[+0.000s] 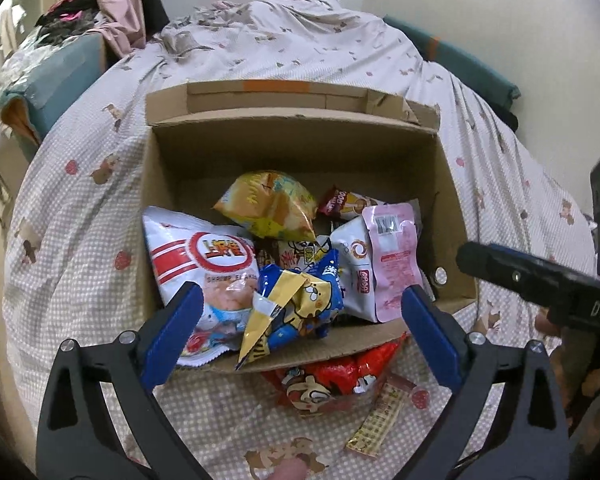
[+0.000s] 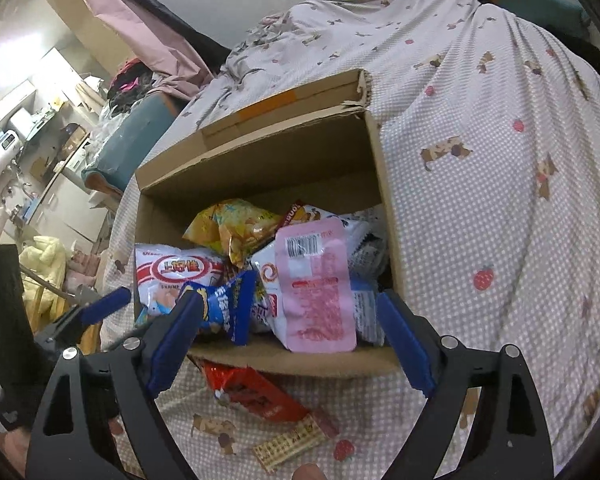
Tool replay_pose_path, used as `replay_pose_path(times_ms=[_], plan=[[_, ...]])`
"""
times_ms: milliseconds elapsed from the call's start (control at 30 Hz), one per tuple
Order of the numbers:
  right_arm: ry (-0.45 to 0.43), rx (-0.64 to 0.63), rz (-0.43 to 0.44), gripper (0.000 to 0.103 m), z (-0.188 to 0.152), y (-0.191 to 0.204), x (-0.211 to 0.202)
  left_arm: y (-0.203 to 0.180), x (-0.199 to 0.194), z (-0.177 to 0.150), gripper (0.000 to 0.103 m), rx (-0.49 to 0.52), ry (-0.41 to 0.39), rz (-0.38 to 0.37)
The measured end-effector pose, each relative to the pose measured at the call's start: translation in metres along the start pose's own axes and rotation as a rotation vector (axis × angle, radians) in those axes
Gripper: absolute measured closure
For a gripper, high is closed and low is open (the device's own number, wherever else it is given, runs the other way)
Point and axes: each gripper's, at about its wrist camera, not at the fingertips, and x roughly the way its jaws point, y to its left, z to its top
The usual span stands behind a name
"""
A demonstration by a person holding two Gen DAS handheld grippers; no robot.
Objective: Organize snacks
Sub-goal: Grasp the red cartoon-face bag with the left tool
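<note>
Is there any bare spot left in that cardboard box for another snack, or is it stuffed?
The box's back half is bare, between the far wall and the yellow chip bag. Its near half is crowded, the pink pouch and shrimp-cracker bag overlapping others. Open bedsheet lies right of the box.

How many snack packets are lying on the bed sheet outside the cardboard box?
2. The red packet lies against the box's near wall, partly under its flap. The small beige packet lies just beside it, nearer the camera. More may be hidden under the box.
</note>
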Motion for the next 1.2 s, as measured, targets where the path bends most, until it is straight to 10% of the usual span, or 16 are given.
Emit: replay_pose_path(times_ms=[800, 1200], plan=[[0.151, 0.184, -0.036, 0.012, -0.096, -0.026, -0.02, 0.029, -0.019, -0.074, 0.0, -0.181, 0.093, -0.024], [0.194, 0.217, -0.069, 0.012, -0.107, -0.046, -0.023, -0.013, 0.038, -0.085, 0.001, -0.063, 0.166, -0.085]])
